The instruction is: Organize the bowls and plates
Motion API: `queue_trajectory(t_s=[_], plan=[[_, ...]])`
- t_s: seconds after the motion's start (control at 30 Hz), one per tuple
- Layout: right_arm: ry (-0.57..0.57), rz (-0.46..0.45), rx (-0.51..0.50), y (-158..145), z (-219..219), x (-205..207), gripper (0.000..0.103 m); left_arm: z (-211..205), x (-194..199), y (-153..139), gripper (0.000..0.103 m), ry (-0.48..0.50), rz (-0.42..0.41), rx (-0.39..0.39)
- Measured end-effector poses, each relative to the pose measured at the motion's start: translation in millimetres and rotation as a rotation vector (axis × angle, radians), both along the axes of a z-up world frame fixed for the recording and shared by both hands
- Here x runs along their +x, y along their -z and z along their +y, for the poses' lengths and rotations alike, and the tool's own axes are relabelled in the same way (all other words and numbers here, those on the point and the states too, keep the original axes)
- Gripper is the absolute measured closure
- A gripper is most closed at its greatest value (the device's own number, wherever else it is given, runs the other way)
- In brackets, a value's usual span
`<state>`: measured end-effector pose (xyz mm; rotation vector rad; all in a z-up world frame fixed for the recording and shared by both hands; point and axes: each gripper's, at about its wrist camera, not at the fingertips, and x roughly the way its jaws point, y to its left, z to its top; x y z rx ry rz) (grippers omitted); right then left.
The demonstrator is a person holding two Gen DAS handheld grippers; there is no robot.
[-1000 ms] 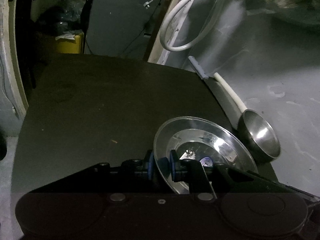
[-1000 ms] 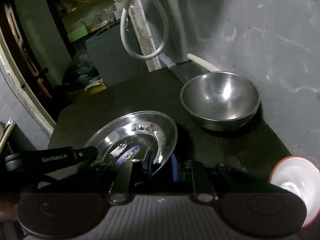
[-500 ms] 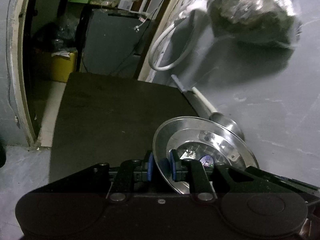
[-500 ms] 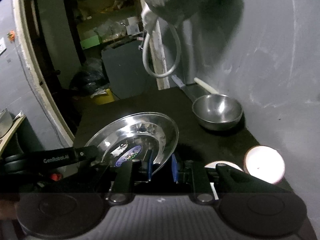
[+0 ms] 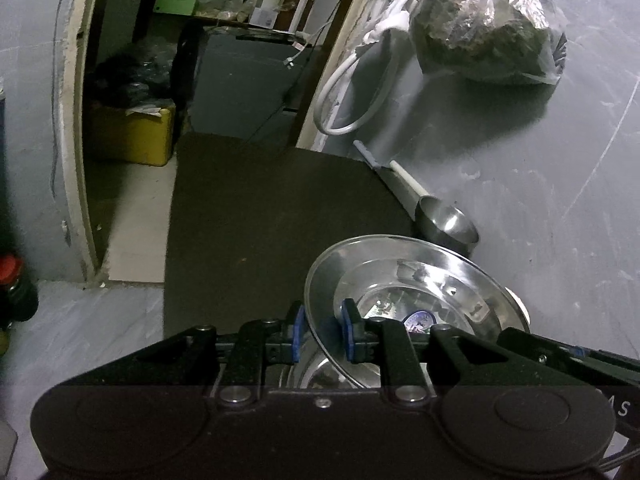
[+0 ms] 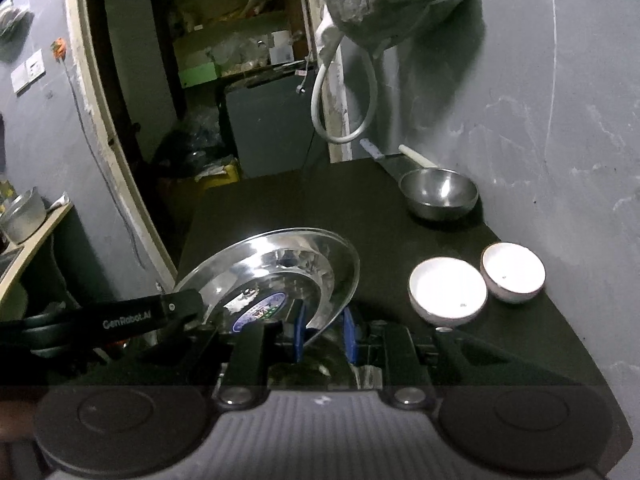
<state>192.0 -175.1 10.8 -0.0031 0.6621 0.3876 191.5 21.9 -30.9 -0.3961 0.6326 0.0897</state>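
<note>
Both hand-held grippers, left (image 5: 322, 334) and right (image 6: 324, 334), pinch the shiny plate (image 6: 280, 276) up over the worktop (image 6: 320, 204), near two white bowls (image 6: 448, 290), so sorting looks barely begun.

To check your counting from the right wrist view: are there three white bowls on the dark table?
No, only two white bowls sit side by side on the dark table, near the wall.
</note>
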Motion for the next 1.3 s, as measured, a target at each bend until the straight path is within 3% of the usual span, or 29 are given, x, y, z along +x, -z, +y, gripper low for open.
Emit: queue_trajectory(t_s=[0.33, 0.9, 1.3], plan=[[-0.048, 0.017, -0.043, 15.2, 0.0, -20.6, 0.079, -2.8, -17.6, 15.3, 0.081, -0.012, 0.049, 0.0], [-0.073, 0.107, -0.029, 48.4, -20.0, -8.5, 0.077, -22.2, -0.8, 34.5, 0.08, 0.021, 0.125, 0.074], [-0.094, 0.132, -0.033, 52.1, -21.2, -0.4, 0.076, -28.2, 3.6, 39.3, 0.08, 0.017, 0.141, 0.096]])
